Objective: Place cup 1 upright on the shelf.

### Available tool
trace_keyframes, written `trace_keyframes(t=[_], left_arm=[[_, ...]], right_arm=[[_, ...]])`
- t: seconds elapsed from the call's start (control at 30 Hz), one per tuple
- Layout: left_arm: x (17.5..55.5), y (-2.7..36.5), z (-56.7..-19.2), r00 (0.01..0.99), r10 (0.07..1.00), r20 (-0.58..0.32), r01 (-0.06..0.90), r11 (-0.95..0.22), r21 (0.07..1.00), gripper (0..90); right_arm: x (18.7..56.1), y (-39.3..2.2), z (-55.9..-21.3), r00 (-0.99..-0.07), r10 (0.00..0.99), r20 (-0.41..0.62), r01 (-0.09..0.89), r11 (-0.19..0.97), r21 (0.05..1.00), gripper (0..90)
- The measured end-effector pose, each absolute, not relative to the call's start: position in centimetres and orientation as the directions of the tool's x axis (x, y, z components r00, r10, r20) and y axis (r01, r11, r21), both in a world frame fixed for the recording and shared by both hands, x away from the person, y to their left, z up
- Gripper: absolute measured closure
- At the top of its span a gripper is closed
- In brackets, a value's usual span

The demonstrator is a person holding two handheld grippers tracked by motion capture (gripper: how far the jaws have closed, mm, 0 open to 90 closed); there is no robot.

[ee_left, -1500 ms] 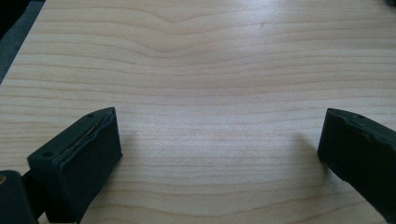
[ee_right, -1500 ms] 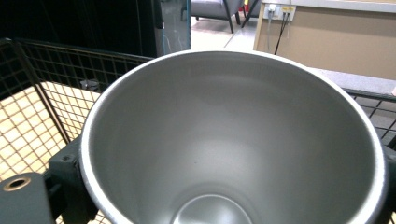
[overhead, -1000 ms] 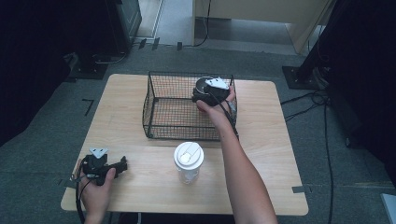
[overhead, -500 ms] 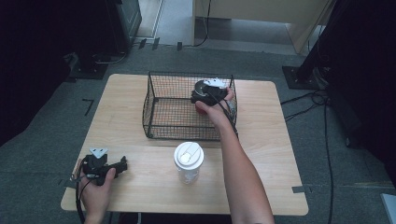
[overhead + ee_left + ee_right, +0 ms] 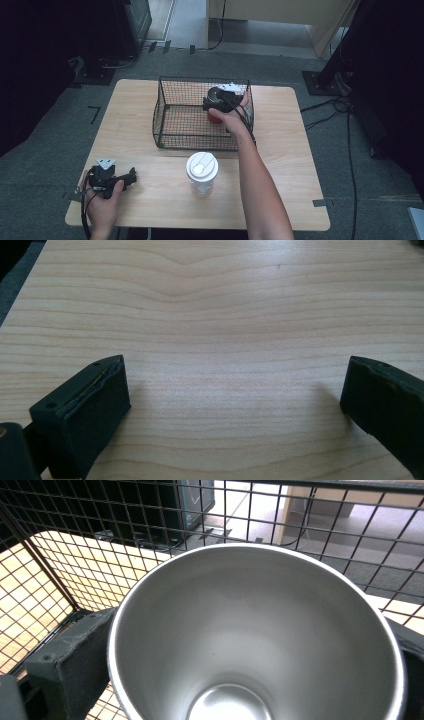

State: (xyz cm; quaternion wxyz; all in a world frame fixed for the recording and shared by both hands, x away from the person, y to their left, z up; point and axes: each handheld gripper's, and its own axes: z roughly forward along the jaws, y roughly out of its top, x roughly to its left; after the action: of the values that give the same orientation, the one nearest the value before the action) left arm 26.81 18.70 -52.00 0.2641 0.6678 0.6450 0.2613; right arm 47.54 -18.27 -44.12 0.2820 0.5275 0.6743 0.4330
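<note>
Steel cup (image 5: 255, 630) between right gripper (image 5: 222, 100) fingers | forearm outstretched over basket (image 5: 165, 112)

Legible text, labels, brands, numbers, signs: none. Nothing readable on any object or surface in the high view or either gripper view.

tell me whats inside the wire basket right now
A metal cup with a red outside stands in the wire basket near its right end, mouth up and empty inside. The right gripper sits over it, fingers either side. The basket floor beneath the cup is covered.
</note>
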Motion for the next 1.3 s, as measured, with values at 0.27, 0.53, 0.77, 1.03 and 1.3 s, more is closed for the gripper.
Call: trace_keyframes(t=[0.27, 0.53, 0.77, 1.03, 1.3], left_arm=[[26.8, 18.7, -52.0, 0.031, 0.999, 0.008, 0.724, -0.029, 0.689, 0.1], [26.8, 18.7, -52.0, 0.032, 0.999, 0.008, 0.724, -0.029, 0.690, 0.1], [26.8, 18.7, -52.0, 0.032, 0.999, 0.009, 0.724, -0.029, 0.689, 0.1], [26.8, 18.7, -52.0, 0.032, 0.999, 0.009, 0.724, -0.029, 0.690, 0.1], [26.8, 18.7, -52.0, 0.032, 0.999, 0.009, 0.724, -0.029, 0.689, 0.1]], right_arm=[[47.3, -18.0, -43.7, -0.272, 0.961, 0.056, 0.457, 0.078, 0.886, 0.0], [47.0, -18.3, -42.6, -0.288, 0.956, 0.054, 0.433, 0.080, 0.898, 0.0], [46.5, -18.7, -41.4, -0.306, 0.951, 0.051, 0.399, 0.079, 0.914, 0.0], [45.6, -19.0, -39.7, -0.321, 0.946, 0.053, 0.361, 0.071, 0.930, 0.0], [44.0, -19.6, -38.1, -0.348, 0.936, 0.052, 0.310, 0.063, 0.949, 0.0]])
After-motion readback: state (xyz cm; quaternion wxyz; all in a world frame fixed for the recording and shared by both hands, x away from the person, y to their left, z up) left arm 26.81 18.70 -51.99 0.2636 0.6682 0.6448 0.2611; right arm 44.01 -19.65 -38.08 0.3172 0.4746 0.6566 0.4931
